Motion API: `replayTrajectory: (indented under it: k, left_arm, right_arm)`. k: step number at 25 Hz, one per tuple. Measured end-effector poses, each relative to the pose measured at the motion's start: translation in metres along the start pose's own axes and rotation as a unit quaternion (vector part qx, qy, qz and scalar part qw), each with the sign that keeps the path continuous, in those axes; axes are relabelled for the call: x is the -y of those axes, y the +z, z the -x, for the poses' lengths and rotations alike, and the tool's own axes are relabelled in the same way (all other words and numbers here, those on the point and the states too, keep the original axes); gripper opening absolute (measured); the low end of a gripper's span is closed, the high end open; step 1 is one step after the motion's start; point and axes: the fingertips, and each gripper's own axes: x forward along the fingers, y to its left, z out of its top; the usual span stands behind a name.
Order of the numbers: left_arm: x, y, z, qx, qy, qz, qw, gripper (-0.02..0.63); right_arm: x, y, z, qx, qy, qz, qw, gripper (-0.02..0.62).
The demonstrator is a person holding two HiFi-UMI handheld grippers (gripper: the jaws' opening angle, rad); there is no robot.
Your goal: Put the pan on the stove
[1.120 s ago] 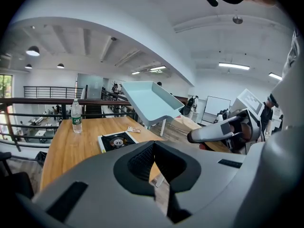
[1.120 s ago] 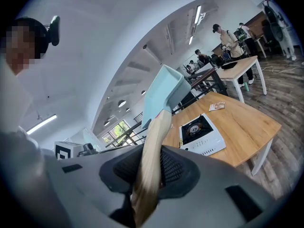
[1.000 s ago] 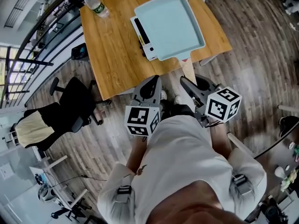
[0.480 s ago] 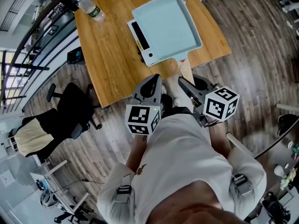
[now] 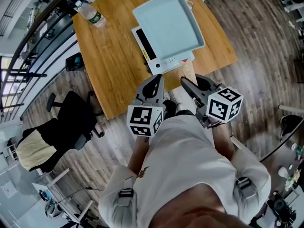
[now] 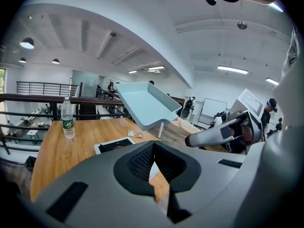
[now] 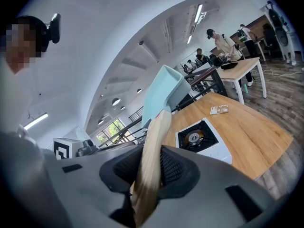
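A light blue square pan (image 5: 168, 23) hangs tilted above the wooden table (image 5: 114, 65), held by its pale wooden handle (image 5: 190, 72). My right gripper (image 5: 186, 83) is shut on that handle (image 7: 154, 146). A white portable stove (image 5: 164, 63) lies on the table under the pan, and its burner (image 7: 194, 137) shows in the right gripper view. My left gripper (image 5: 154, 80) hovers beside the right one at the table's near edge. It is shut (image 6: 153, 148) and holds nothing. From the left gripper view the pan (image 6: 147, 101) sits above the stove (image 6: 114, 145).
A water bottle (image 5: 90, 14) stands at the table's far left corner. A small leaflet (image 7: 218, 109) lies beyond the stove. A black office chair (image 5: 71, 118) stands on the floor to the left. People and desks are in the background.
Both grippers and the pan have moved forward over the table. The stove's front panel now shows below the pan's near edge.
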Motion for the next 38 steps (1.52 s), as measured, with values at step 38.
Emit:
replayTrajectory:
  k: [38]
  left_arm:
    - [-0.083, -0.019, -0.066, -0.047, -0.023, 0.012, 0.9986, 0.018]
  right_arm:
    - [0.049, -0.025, -0.097, -0.051, -0.033, -0.048, 0.997, 0.103]
